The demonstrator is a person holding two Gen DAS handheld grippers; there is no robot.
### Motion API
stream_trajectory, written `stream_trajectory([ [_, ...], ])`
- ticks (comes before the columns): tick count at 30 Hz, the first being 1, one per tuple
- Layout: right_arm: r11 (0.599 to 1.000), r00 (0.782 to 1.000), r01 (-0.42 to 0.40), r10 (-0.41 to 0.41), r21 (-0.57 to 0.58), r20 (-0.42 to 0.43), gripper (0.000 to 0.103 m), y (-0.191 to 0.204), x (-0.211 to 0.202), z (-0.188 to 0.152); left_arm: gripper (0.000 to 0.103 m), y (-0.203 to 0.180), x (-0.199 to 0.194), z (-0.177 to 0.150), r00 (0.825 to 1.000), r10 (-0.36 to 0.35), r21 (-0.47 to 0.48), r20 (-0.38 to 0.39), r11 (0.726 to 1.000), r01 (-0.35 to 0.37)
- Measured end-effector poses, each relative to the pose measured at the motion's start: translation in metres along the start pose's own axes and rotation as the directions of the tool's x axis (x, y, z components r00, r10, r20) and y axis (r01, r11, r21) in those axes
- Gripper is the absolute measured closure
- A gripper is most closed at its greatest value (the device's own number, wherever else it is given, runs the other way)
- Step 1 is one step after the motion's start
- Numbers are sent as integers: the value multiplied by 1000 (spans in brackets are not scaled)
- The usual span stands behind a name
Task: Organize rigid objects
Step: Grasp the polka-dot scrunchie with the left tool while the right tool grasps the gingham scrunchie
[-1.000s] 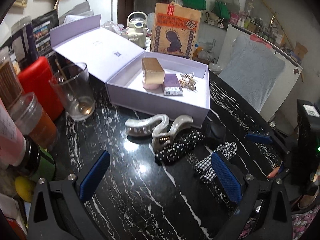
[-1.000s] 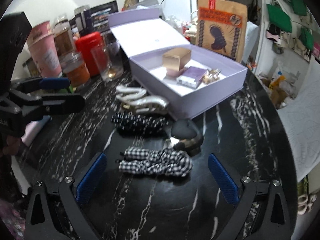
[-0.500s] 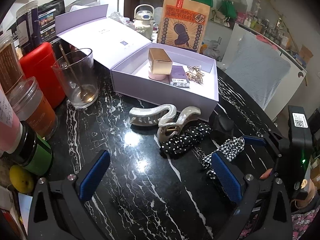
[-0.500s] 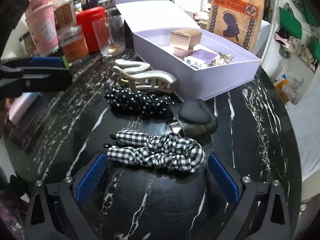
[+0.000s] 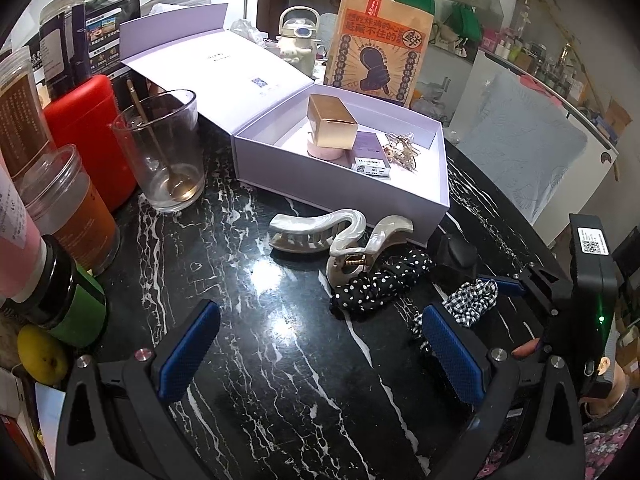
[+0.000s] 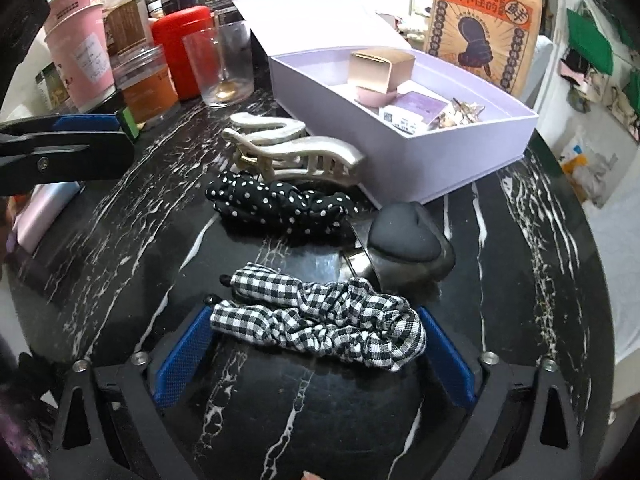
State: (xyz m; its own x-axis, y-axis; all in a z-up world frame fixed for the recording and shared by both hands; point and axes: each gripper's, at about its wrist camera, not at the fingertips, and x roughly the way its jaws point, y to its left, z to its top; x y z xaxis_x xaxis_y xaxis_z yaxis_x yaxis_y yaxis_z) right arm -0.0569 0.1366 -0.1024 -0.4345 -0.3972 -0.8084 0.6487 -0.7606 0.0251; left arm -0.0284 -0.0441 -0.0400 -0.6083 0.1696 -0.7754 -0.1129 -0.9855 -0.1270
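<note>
A black-and-white checkered hair bow (image 6: pixel 320 320) lies on the black marble table, lengthwise between the blue pads of my right gripper (image 6: pixel 314 356). Its jaws are closing, and the pads stand right at the bow's two ends. Just beyond sit a dark heart-shaped clip (image 6: pixel 404 236), a polka-dot bow (image 6: pixel 280 204) and two pearl claw clips (image 6: pixel 296 156). The open lilac box (image 6: pixel 420 152) holds a gold carton (image 6: pixel 380 68) and small items. My left gripper (image 5: pixel 320 352) hovers open over bare marble, short of the claw clips (image 5: pixel 316 228); the checkered bow (image 5: pixel 472 300) shows at its right.
A drinking glass (image 5: pixel 168 152) with a spoon, a red canister (image 5: pixel 88 136), jars and cups crowd the left side. A printed paper bag (image 5: pixel 376 48) and a teapot stand behind the box. The round table's edge (image 6: pixel 576 280) curves close on the right.
My right gripper has dropped and come forward until the checkered bow lies between its pads, and its jaws have narrowed. The left gripper has barely shifted.
</note>
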Motion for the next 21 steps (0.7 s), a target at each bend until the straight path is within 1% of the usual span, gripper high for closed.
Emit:
stream_trajectory([
  [1,1000,1000,-1,1,-7,5,15,0,-1,0,0,-1,0,0,1000,-1,1,-1,1000,1],
  [4,1000,1000,-1,2,-8,9,19,-1,-1,0,0,-2,2,0,1000,-5,2,-5,1000,5],
  [7,1000,1000,-15,15,-20,15,20,-1,-3,-2,0,-3,3,0,1000,-7,4,-7,1000,7],
  [12,999,1000,-9,10,-41,20,20,2,-8,-9,0,-7,7,-1,1000,-18,10,-19,1000,18],
  [17,1000,1000,-11,11,19,24,20,-8,-15,-13,0,-16,12,0,998,-51,24,-22,998,51],
  [21,997,999,-5,2,79,40,20,-24,-22,-18,0,-23,21,2,997,-77,30,-26,997,78],
])
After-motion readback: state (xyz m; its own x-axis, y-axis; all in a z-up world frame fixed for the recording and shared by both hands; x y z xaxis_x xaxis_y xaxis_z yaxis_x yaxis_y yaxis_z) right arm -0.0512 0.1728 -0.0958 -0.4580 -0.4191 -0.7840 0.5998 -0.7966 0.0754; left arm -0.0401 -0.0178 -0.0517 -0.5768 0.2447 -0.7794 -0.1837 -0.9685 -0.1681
